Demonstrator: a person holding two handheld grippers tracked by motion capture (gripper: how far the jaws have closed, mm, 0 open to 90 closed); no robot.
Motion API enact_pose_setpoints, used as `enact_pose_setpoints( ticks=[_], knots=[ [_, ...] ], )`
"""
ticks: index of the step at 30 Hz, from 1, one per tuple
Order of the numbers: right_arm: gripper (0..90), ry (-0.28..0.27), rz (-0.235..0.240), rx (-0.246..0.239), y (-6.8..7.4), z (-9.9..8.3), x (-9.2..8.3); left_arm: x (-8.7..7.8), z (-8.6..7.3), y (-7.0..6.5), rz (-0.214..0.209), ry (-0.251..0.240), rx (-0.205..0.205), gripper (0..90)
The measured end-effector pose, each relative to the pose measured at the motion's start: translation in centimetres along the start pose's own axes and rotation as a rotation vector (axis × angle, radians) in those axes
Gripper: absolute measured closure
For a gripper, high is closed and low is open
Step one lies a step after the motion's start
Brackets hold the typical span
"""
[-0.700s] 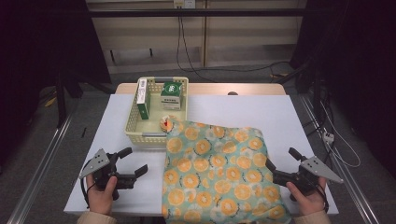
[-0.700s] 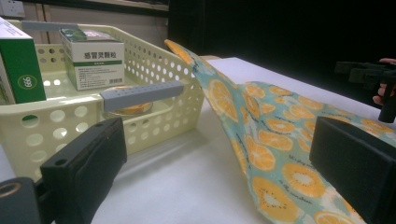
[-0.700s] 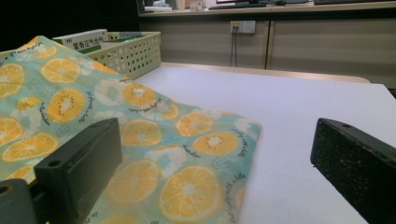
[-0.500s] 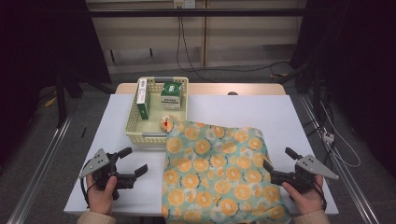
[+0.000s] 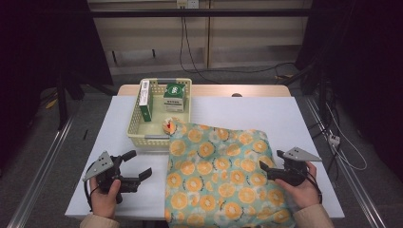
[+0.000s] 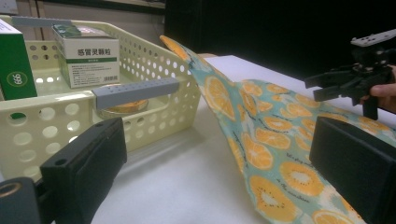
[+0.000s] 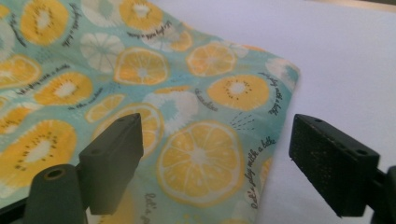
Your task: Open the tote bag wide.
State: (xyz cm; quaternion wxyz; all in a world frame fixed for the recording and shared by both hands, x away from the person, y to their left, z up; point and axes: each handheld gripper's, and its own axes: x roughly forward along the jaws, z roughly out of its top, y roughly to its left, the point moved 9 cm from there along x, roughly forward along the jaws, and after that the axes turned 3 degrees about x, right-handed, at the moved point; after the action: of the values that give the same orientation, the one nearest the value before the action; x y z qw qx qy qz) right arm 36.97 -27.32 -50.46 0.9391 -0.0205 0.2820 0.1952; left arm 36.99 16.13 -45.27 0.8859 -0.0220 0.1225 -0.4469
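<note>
High view: fruit-print cloth spread across table, far corner draped over basket; left gripper wide open, empty, beside cloth; right gripper open above cloth's right edge, gripping nothing.

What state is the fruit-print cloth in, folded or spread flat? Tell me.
Folded, it seems: the cloth lies on the table with a doubled, rounded edge beside the right gripper, and one corner drapes over the basket.

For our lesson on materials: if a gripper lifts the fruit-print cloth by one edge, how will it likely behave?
The cloth is probably floppy: it lies in soft folds and one corner drapes up over the basket rim. It likely weighs little, being thin. Lifted at the edge under the open right gripper, it would probably sag and drag rather than keep its shape.
</note>
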Motion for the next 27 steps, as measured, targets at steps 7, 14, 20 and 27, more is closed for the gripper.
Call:
enact_pose_setpoints(
  ticks=[7,14,20,27],
  knots=[
    [27.9,0.081,-0.02,0.019,-0.3,-0.4,0.8,0.2,-0.3,0.1,-0.003,0.012,-0.003,3.6],
    [39.3,0.169,-0.083,0.014,-0.7,-1.0,1.7,0.3,-0.2,0.0,-0.003,0.013,0.007,3.6],
    [57.9,0.163,-0.047,-0.001,-0.1,-1.0,1.6,0.3,-0.2,0.0,-0.001,0.017,0.012,3.6],
    [75.9,0.156,-0.038,0.012,-0.2,-0.9,1.5,0.5,-0.2,-0.1,-0.005,0.02,0.019,3.6]
  ],
)
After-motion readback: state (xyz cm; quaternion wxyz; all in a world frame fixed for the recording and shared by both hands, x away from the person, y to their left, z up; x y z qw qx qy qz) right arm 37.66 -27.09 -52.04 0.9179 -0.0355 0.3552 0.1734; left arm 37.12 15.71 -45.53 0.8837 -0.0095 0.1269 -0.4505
